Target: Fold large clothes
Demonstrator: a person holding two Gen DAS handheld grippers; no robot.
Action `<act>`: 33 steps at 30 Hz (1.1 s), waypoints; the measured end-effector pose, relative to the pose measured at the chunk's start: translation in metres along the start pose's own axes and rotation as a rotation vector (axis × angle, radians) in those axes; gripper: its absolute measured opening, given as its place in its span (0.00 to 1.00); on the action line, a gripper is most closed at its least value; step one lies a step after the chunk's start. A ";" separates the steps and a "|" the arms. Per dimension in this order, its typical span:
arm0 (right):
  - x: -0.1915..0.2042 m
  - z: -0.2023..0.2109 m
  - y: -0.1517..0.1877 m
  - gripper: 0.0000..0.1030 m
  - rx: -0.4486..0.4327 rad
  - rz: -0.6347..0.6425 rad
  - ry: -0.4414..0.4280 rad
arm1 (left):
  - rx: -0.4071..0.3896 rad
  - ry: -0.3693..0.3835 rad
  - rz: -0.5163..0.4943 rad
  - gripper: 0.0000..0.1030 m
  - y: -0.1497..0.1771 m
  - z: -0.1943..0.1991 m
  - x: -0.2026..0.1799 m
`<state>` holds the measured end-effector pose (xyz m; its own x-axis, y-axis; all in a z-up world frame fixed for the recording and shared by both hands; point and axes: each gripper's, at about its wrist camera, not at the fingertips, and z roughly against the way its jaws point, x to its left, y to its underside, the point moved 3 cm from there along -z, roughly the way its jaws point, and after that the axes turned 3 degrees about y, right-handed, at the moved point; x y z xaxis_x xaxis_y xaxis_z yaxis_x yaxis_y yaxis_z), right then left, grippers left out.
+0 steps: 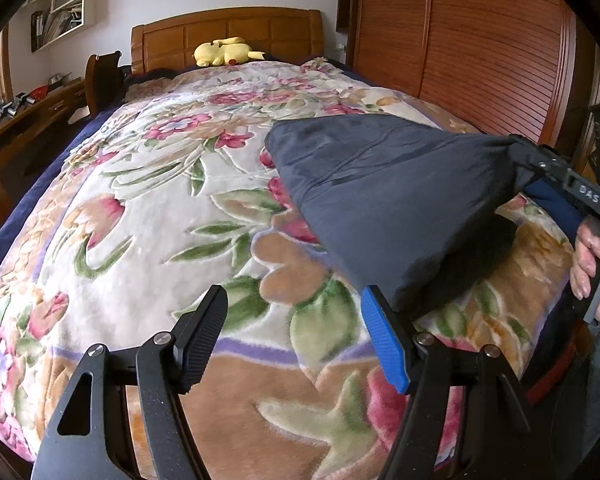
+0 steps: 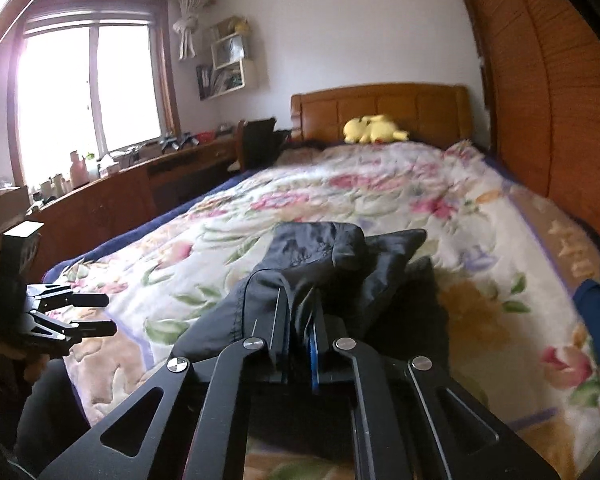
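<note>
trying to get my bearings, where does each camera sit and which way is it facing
Left wrist: on the open left gripper, facing up the bed to the headboard; a hand holds the right gripper.
Right wrist: on the right gripper, shut on the dark garment; left gripper at left.
Shared: garment, bed, yellow plush.

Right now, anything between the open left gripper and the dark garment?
Nothing visible. The left gripper is open over bare floral blanket, and the dark garment hangs just ahead beside its blue pad. The right gripper is shut on the garment's other end, clear of that path.
</note>
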<state>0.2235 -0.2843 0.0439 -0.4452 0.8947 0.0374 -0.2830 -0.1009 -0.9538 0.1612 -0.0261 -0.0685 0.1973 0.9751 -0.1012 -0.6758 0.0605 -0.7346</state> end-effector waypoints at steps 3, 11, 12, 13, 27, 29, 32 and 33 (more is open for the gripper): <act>-0.017 0.016 0.005 0.06 -0.010 -0.037 0.020 | -0.003 0.006 -0.008 0.68 -0.002 -0.001 -0.005; -0.065 0.006 0.055 0.07 0.164 -0.124 0.094 | -0.006 0.033 -0.039 0.68 -0.013 -0.019 -0.025; -0.067 0.002 0.062 0.07 0.182 -0.119 0.106 | -0.006 0.038 -0.043 0.68 -0.017 -0.025 -0.027; -0.067 -0.001 0.066 0.07 0.196 -0.109 0.115 | -0.005 0.041 -0.045 0.68 -0.019 -0.028 -0.029; -0.059 0.013 0.060 0.56 0.106 -0.110 0.199 | -0.014 0.040 -0.099 0.68 -0.080 -0.094 -0.035; -0.060 0.007 0.063 0.57 0.120 -0.128 0.179 | -0.020 0.032 -0.107 0.68 -0.090 -0.103 -0.033; -0.066 -0.006 0.063 0.57 0.135 -0.167 0.124 | -0.019 0.023 -0.105 0.68 -0.104 -0.120 -0.027; -0.069 -0.014 0.064 0.57 0.147 -0.169 0.126 | -0.017 0.021 -0.102 0.68 -0.108 -0.126 -0.026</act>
<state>0.2474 -0.3464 -0.0240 -0.2740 0.9506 0.1463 -0.4694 0.0006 -0.8830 0.3186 -0.0848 -0.0715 0.2794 0.9594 -0.0391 -0.6393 0.1555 -0.7531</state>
